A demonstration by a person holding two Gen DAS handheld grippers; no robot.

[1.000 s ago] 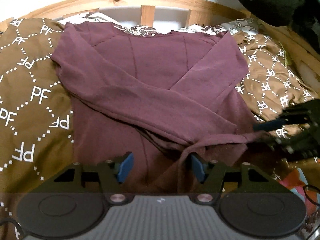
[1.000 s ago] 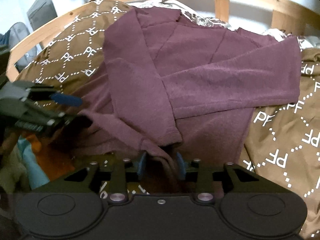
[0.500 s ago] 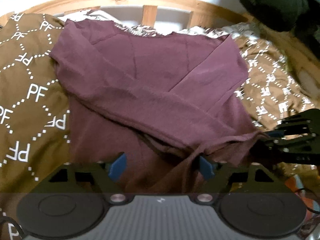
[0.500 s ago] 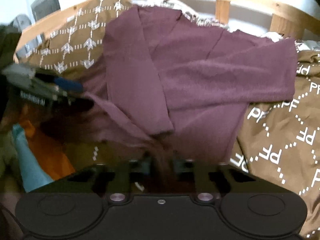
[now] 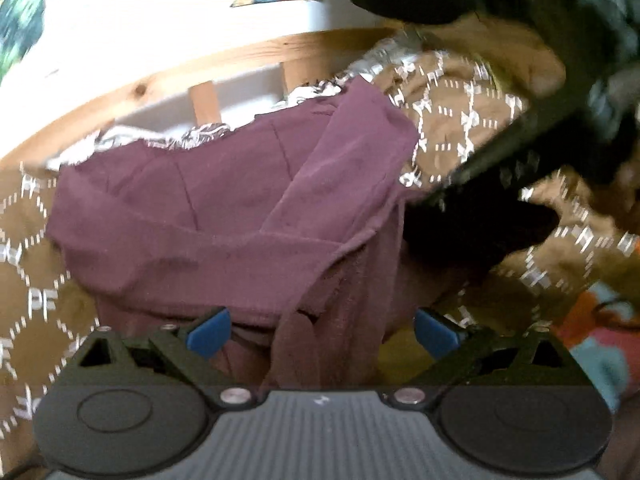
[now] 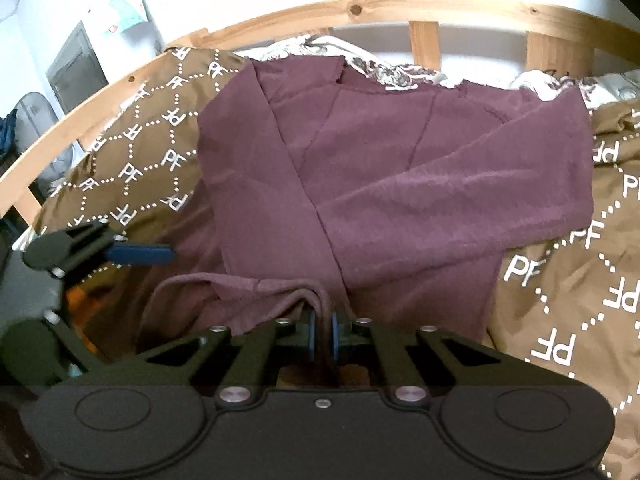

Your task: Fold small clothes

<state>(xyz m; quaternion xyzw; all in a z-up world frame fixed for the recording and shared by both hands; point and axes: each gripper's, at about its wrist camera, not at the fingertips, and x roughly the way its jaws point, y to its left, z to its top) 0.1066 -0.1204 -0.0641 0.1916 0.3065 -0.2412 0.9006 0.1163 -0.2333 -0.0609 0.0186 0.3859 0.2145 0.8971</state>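
A: Where's the top rn?

B: The maroon top (image 6: 400, 184) is spread across the centre of the right wrist view, on the brown PF-print cover (image 6: 568, 280), with both sleeves folded in across the body. Collar end points to the upper frame, near the wooden bed rail (image 6: 360, 8). A bit of pale floral fabric (image 6: 372, 66) peeks out above the collar.

A: Right side got anything?

B: Yep. My right gripper (image 6: 322, 338), bottom centre, has just been closing and its blue pads are pinched on the hem, a fold of maroon cloth squeezed between them. The hem is lifted into a little ridge running to lower left of that.

A: And left?

B: My left gripper (image 5: 322, 336) has just been opening; its jaws stand wide apart at the bottom of its own view. A strip of the top hangs btw the fingers, but the pads aren't pressing on it. Pic is blurry tho. In the right view it sits at the left edge, beside the hem, apart from it.
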